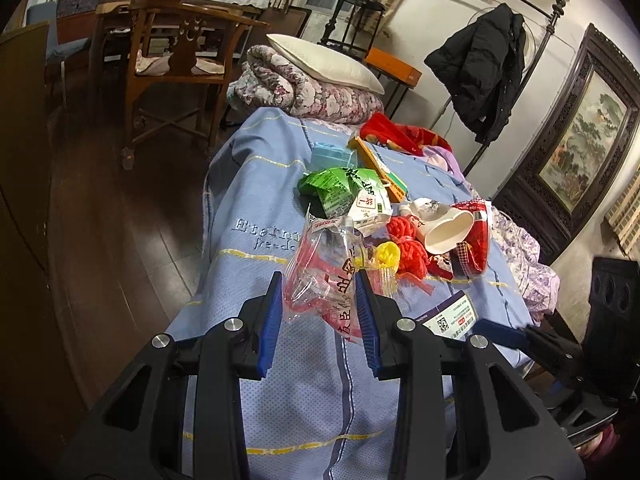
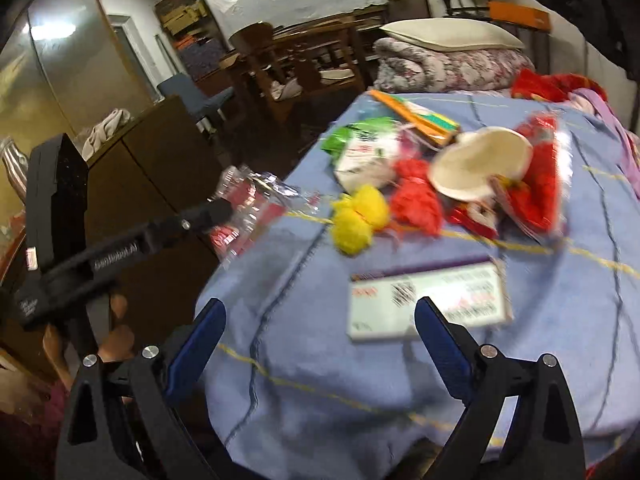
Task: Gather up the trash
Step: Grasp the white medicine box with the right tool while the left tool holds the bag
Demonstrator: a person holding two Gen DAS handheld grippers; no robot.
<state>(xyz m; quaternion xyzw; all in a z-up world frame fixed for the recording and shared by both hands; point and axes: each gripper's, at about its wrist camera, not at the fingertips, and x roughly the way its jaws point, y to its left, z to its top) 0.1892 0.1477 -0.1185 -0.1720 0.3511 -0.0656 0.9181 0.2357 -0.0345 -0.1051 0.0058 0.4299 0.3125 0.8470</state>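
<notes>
My left gripper [image 1: 318, 280] is shut on a crumpled clear plastic wrapper with red print [image 1: 324, 272], held above the blue bedspread [image 1: 280, 400]. It also shows in the right wrist view [image 2: 248, 204], off the bed's left edge. My right gripper [image 2: 320, 312] is open and empty, just short of a white and purple medicine box [image 2: 424, 300], which also shows in the left wrist view [image 1: 450, 316]. Beyond lie a yellow pompom [image 2: 360, 216], red pompoms [image 2: 416, 196], a white paper cup [image 2: 480, 168], a red wrapper [image 2: 540, 176] and green-white packets [image 2: 360, 148].
A folded floral quilt [image 1: 304, 92] with a white pillow [image 1: 324, 62] lies at the bed's far end. A wooden chair [image 1: 176, 52] and dark floor are left of the bed. A black coat [image 1: 484, 68] hangs on a stand. An orange box [image 1: 380, 164] lies behind the packets.
</notes>
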